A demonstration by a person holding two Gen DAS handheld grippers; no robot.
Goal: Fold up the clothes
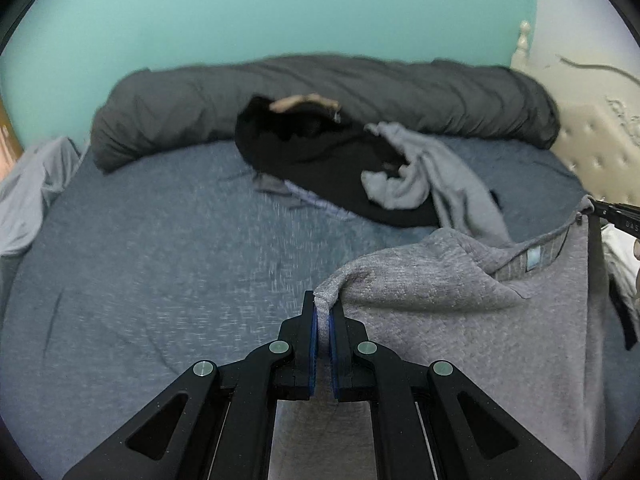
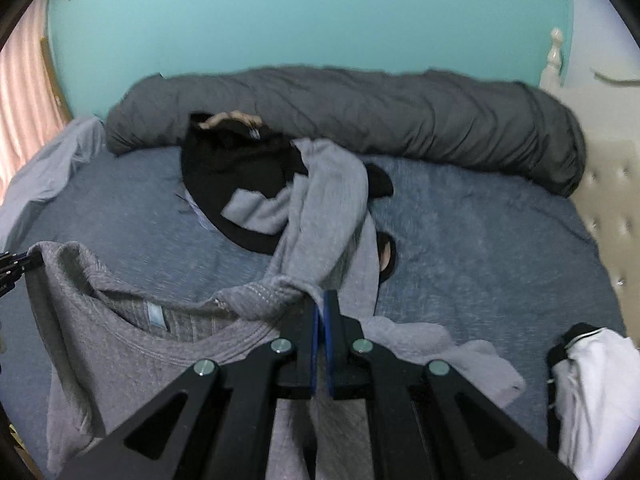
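A grey knit shirt (image 1: 460, 304) (image 2: 120, 352) hangs stretched between both grippers over the blue bed (image 1: 160, 260) (image 2: 480, 240). My left gripper (image 1: 323, 312) is shut on one shoulder of it. My right gripper (image 2: 321, 304) is shut on the other shoulder, and its black tip (image 1: 612, 212) shows at the right edge of the left wrist view. The neckline and a pale label (image 2: 155, 316) face the right wrist camera. A sleeve (image 2: 440, 344) of the shirt trails on the sheet to the right.
A pile of clothes lies mid-bed: a black garment (image 1: 312, 160) (image 2: 232, 168) with a light grey one (image 1: 432, 176) (image 2: 320, 208) across it. A rolled dark grey duvet (image 1: 320, 92) (image 2: 360, 108) runs along the teal wall. White clothing (image 2: 596, 392) sits at the right. A tufted headboard (image 1: 592, 152) is beyond.
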